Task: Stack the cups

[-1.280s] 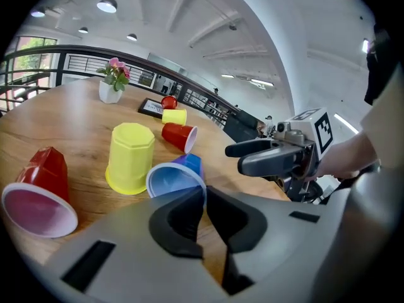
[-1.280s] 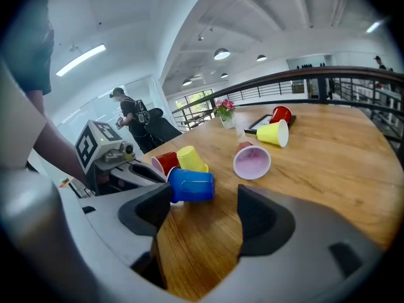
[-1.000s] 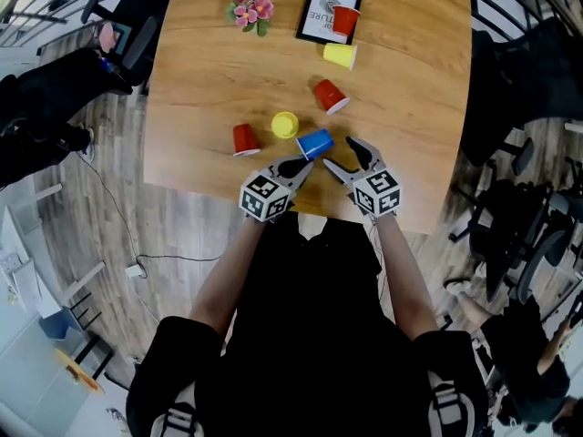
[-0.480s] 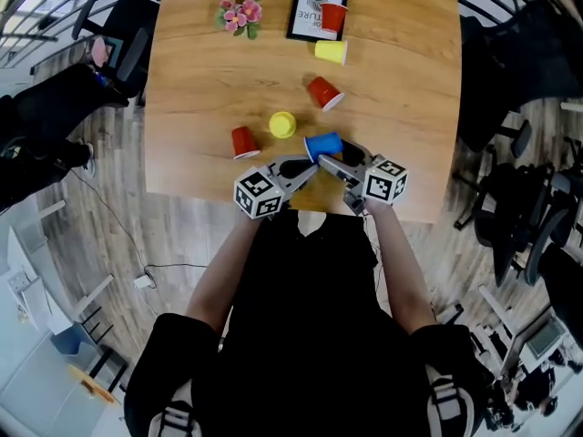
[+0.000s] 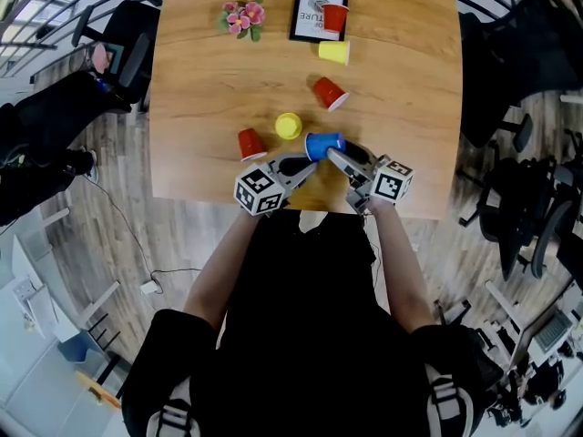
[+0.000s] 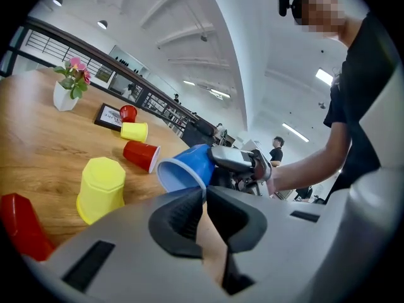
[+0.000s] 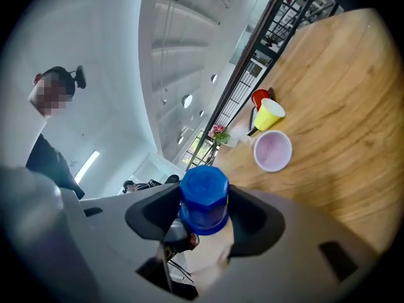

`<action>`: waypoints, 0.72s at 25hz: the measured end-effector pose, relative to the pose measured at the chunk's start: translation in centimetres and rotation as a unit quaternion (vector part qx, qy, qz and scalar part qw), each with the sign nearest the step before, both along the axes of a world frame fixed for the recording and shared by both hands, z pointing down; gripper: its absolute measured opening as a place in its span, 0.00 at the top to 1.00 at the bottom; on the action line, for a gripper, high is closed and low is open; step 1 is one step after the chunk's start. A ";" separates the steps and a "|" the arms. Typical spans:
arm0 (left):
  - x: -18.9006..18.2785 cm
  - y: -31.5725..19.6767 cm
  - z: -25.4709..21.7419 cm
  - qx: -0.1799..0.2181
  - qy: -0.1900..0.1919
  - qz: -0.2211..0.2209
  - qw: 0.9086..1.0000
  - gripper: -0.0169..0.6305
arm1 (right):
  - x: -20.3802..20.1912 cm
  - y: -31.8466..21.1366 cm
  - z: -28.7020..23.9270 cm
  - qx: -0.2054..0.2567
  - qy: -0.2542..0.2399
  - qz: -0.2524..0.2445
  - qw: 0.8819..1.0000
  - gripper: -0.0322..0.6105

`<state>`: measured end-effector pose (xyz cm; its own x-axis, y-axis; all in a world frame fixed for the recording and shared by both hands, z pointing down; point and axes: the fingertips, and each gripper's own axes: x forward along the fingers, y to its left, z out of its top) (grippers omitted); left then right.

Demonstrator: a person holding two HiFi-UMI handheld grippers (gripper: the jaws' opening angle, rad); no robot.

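Observation:
A blue cup [image 5: 323, 146] hangs on its side just above the table's near edge. My left gripper [image 5: 308, 160] is shut on its rim [image 6: 201, 188], and the cup's mouth faces left in the left gripper view. My right gripper [image 5: 339, 153] has its jaws closing around the cup's base [image 7: 203, 197], with both pads against its sides. On the table stand an upturned yellow cup [image 5: 289, 126] and an upturned red cup [image 5: 250, 143]. Farther back, a red cup [image 5: 329, 93] and a yellow cup [image 5: 335, 52] lie on their sides.
Another red cup [image 5: 334, 16] stands on a black-framed card [image 5: 311, 12] at the far edge, beside a small pot of pink flowers [image 5: 239, 15]. The wooden table [image 5: 209, 71] has office chairs at both sides. A person [image 6: 276, 149] stands far behind.
My right gripper has come in from the right and its jaws have narrowed onto the blue cup's base. My left gripper still holds the cup by the rim.

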<state>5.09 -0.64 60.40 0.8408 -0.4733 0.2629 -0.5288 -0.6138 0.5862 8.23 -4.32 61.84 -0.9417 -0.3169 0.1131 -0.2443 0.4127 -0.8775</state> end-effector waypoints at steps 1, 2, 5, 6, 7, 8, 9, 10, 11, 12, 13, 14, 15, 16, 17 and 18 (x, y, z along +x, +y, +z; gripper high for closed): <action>-0.2 0.1 0.1 -0.001 -0.003 0.002 1.000 0.92 | -0.2 0.0 0.0 0.004 0.003 0.001 1.000 0.57; -0.4 0.1 0.3 -0.002 -0.006 0.003 1.000 0.92 | -0.5 0.0 0.1 0.009 0.007 0.001 1.000 0.57; -0.9 0.2 1.1 -0.007 -0.021 0.003 1.000 0.92 | -1.2 0.2 0.5 0.030 0.033 -0.002 0.999 0.57; -1.0 0.2 1.4 -0.009 -0.025 0.006 1.000 0.92 | -1.3 0.2 0.6 0.035 0.042 -0.004 0.998 0.57; -1.1 0.2 1.6 -0.011 -0.026 0.009 1.000 0.92 | -1.5 0.3 0.8 0.039 0.048 -0.004 0.998 0.57; -1.2 0.2 1.7 -0.012 -0.025 0.013 1.000 0.91 | -1.5 0.3 0.9 0.039 0.050 -0.003 0.998 0.57; -1.3 0.2 1.8 -0.014 -0.024 0.016 0.999 0.90 | -1.5 0.3 0.9 0.039 0.049 0.000 0.998 0.57; -1.3 0.3 1.9 -0.016 -0.025 0.021 0.999 0.89 | -1.4 0.3 0.9 0.038 0.049 0.004 0.998 0.57; -1.4 0.4 2.0 -0.017 -0.028 0.026 0.999 0.88 | -1.2 0.3 0.8 0.038 0.048 0.009 0.998 0.57; -1.6 0.5 2.2 -0.017 -0.035 0.030 0.999 0.86 | -1.1 0.3 0.8 0.038 0.048 0.015 0.998 0.57; -1.8 0.6 2.3 -0.016 -0.044 0.032 0.998 0.85 | -1.1 0.3 0.8 0.039 0.048 0.020 0.998 0.57; -2.1 0.6 2.4 -0.014 -0.052 0.034 0.998 0.84 | -1.1 0.2 0.8 0.040 0.050 0.024 0.998 0.57; -2.4 0.7 2.5 -0.013 -0.057 0.035 0.998 0.84 | -1.1 0.1 0.8 0.042 0.054 0.027 0.997 0.57; -2.6 0.7 2.5 -0.013 -0.057 0.036 0.998 0.84 | -1.1 0.1 0.9 0.045 0.058 0.029 0.997 0.57; -2.8 0.7 2.4 -0.013 -0.057 0.038 0.998 0.84 | -1.1 0.0 0.9 0.048 0.062 0.032 0.996 0.57; -3.0 0.8 2.4 -0.012 -0.057 0.039 0.998 0.84 | -1.1 -0.1 0.9 0.051 0.066 0.035 0.996 0.57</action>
<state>2.08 0.13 62.81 0.8389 -0.3999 0.3691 -0.5438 -0.6419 0.5405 7.09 -4.46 62.77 -0.8958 -0.3976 0.1985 -0.3861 0.4753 -0.7906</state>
